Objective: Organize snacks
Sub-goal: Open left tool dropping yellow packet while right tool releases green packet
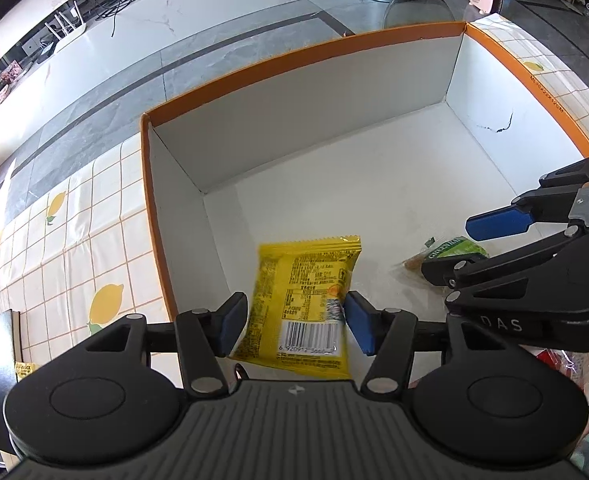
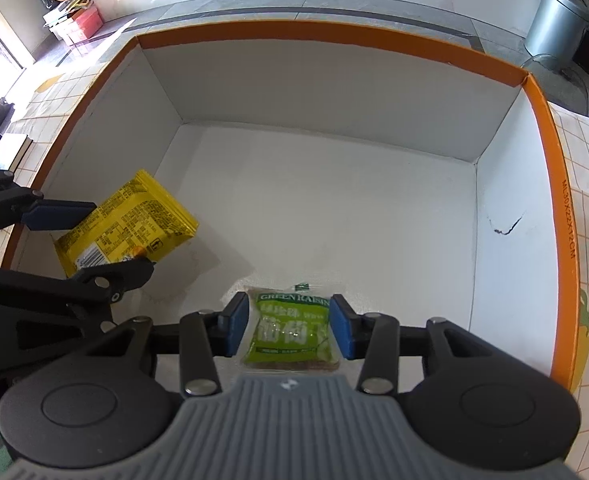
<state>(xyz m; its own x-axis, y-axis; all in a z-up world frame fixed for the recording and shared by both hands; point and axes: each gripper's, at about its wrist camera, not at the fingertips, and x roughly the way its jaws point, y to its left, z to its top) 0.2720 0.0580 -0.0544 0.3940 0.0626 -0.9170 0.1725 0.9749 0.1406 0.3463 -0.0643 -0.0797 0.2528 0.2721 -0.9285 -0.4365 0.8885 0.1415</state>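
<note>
So both tools are tipped down into the box at once. The left tool (image 1: 294, 322) has the yellow snack packet (image 1: 306, 304) sitting between its blue pads, but there's a visible gap on the left side and the right pad only looks to graze the wrapper. I'd say the jaws are roughly half open and no longer clamping, so the packet looks like it's being let go. It hangs barcode end toward the tool, far end tilted down into the near-left corner of the white box (image 1: 374, 168), which makes sense if the plan is to line snacks up from that corner.

The right tool (image 2: 289, 326) is narrower, pads pressed right against both sides of the green raisin pack (image 2: 292, 330), so that one is gripped. It's low over the box floor, just ahead of the near wall, beside the yellow one.

Hard to tell: whether either packet actually touches the floor. The box's near wall is hidden behind the tool bodies. The lemon-print tabletop (image 1: 106, 240) is only visible around the box, and something red is cut off behind the right tool.
</note>
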